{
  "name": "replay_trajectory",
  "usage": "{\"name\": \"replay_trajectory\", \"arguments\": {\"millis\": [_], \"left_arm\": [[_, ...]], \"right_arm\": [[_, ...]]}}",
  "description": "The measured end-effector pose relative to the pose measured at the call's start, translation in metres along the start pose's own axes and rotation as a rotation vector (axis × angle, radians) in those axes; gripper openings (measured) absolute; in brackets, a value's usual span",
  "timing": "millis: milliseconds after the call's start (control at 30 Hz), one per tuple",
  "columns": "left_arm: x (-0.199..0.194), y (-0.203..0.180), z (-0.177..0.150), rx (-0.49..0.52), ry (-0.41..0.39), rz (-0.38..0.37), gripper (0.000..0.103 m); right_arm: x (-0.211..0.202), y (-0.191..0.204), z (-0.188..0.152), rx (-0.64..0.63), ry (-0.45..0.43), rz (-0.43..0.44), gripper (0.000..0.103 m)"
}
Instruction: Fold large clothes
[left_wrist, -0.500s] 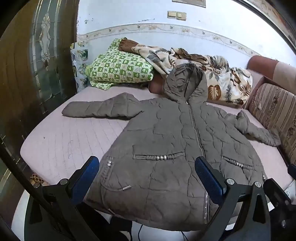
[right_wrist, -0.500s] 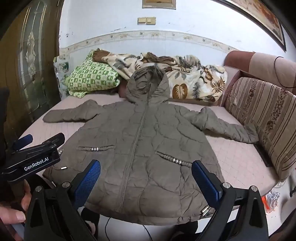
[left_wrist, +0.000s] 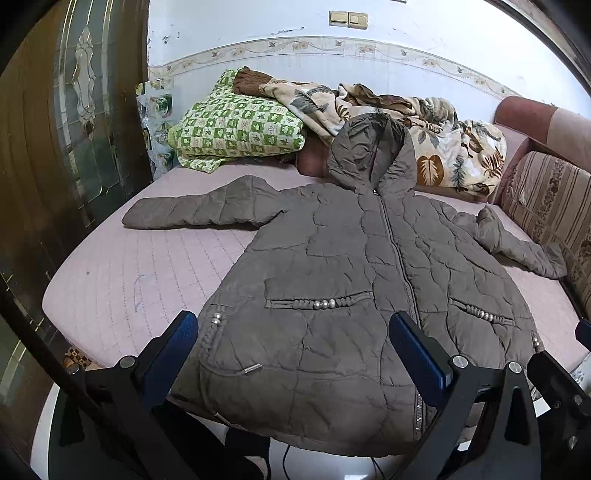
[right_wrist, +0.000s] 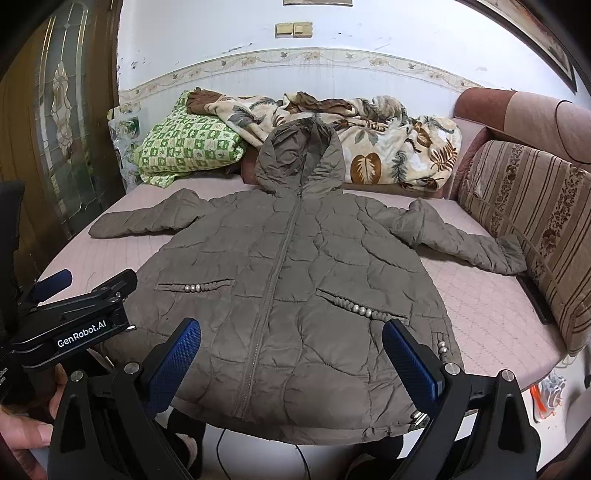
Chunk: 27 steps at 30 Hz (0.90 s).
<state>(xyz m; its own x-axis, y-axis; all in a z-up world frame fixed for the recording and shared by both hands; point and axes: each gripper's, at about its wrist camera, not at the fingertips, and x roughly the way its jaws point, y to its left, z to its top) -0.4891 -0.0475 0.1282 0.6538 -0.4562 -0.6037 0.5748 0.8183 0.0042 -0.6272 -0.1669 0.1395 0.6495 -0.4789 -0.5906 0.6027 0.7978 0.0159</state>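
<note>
We see a grey-brown quilted coat (right_wrist: 295, 295) spread face up on the bed (right_wrist: 491, 310), zipped, its hood (right_wrist: 303, 158) lying toward the wall and its hem hanging just over the near edge. Both sleeves lie out flat to the sides; the one on the right of the picture ends just beside a striped cushion (right_wrist: 528, 229). Rows of pearl-like beads trim the two slanted pockets and the side seams.

Our left gripper (left_wrist: 291, 354) hangs above the coat's lower left part with its jaws spread wide and nothing between the blue pads. Our right gripper (right_wrist: 291, 362) hangs over the lower middle of the coat, jaws likewise wide apart and holding nothing. Neither touches the fabric, as far as we can tell.

In the right wrist view the left gripper's body shows at the left edge, and on its side we read "GenRobot.AI" in white letters. A hand (right_wrist: 22, 432) grips it from below.

Behind the hood lie a green checked pillow (right_wrist: 188, 147) and a leaf-print blanket (right_wrist: 369, 140), bunched against the wall. Two beige switches (right_wrist: 293, 29) sit on the wall above; we can read no writing on them.
</note>
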Motion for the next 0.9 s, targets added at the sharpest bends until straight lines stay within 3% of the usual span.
{"name": "replay_trajectory", "arguments": {"millis": [167,267,500,667,900], "left_arm": [[0.003,-0.002,-0.002,0.015,0.012,-0.001,0.103],[0.005,-0.002,-0.003,0.018,0.015,0.003,0.103],[0.01,-0.001,-0.004,0.018,0.029,0.006,0.103],[0.014,-0.001,-0.006,0.027,0.043,0.002,0.103],[0.023,-0.004,-0.005,0.031,0.061,0.012,0.103]], "right_arm": [[-0.002,0.002,0.001,0.048,0.041,0.016,0.1],[0.007,-0.005,-0.007,-0.019,-0.014,0.015,0.1],[0.012,-0.006,-0.009,-0.011,0.004,0.017,0.1],[0.033,-0.015,-0.001,-0.02,0.074,-0.066,0.1],[0.029,-0.016,-0.009,0.019,0.044,0.015,0.1]]}}
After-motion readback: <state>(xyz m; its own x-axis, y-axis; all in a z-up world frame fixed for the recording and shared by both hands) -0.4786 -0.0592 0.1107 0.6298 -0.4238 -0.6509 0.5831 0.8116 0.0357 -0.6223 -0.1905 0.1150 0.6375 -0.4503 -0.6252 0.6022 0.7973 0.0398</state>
